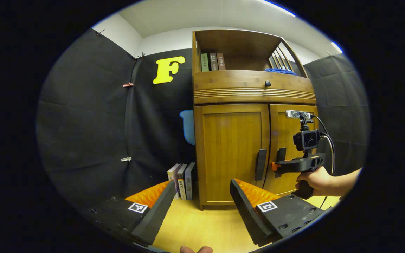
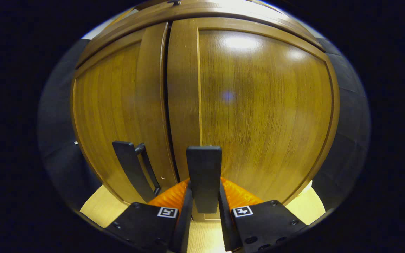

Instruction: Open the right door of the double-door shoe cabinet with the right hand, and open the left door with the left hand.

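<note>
Shoe cabinet (image 1: 236,154) closed; top shelf holds books (image 1: 212,62).

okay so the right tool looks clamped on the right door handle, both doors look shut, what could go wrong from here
1. The right tool pinches only the lower part of the right door handle; a straight pull might let the smooth bar slip out.
2. The right door swings on a hinge, so pulling without following its arc could twist the grip.
3. The left tool hangs open in front of the left door, well short of the left door handle; the opening right door could crowd its approach.
</note>
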Demonstrator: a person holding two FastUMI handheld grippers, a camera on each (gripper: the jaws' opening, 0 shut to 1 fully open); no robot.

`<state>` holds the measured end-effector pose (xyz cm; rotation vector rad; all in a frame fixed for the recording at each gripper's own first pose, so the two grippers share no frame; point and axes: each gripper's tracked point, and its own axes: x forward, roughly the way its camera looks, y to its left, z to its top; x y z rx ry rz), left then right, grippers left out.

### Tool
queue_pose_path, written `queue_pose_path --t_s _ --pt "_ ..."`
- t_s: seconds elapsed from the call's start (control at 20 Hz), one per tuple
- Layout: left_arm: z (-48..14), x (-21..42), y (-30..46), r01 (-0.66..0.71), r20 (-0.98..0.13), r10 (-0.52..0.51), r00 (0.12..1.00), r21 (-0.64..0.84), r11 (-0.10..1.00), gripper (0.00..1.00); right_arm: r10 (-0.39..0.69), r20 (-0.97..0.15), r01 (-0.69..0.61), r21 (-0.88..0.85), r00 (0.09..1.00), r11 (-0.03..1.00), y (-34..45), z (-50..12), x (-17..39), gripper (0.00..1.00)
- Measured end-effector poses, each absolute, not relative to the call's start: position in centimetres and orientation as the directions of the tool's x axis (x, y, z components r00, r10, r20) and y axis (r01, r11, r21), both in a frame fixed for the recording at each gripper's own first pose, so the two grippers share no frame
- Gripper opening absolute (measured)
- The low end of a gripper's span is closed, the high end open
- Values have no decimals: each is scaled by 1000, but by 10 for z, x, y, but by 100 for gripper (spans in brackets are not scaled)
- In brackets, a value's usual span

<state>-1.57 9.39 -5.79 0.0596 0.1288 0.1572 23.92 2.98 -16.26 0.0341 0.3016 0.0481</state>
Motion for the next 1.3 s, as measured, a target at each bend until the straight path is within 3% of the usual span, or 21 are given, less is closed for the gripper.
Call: queue_pose_path --t_s 0.05,0.1,0.2,0.7,1.3 --pt "-60 -20 97 -164 -127 171 977 69 984 97 55 -293 -48 32 954 998 28 -165 240 42" --pt "-61 -23 100 -173 -132 180 975 66 983 97 57 -283 -52 25 958 998 27 -163 241 34" --pt "-62 -28 100 -182 -141 188 972 58 982 97 57 -288 -56 14 956 998 26 -162 237 28" --pt "-53 -47 76 -169 -119 177 977 79 983 96 117 -291 -95 90 950 991 29 -165 238 28" --pt "-39 -42 22 -94 -91 100 991 78 993 96 90 -266 -54 137 960 989 27 -157 239 28"
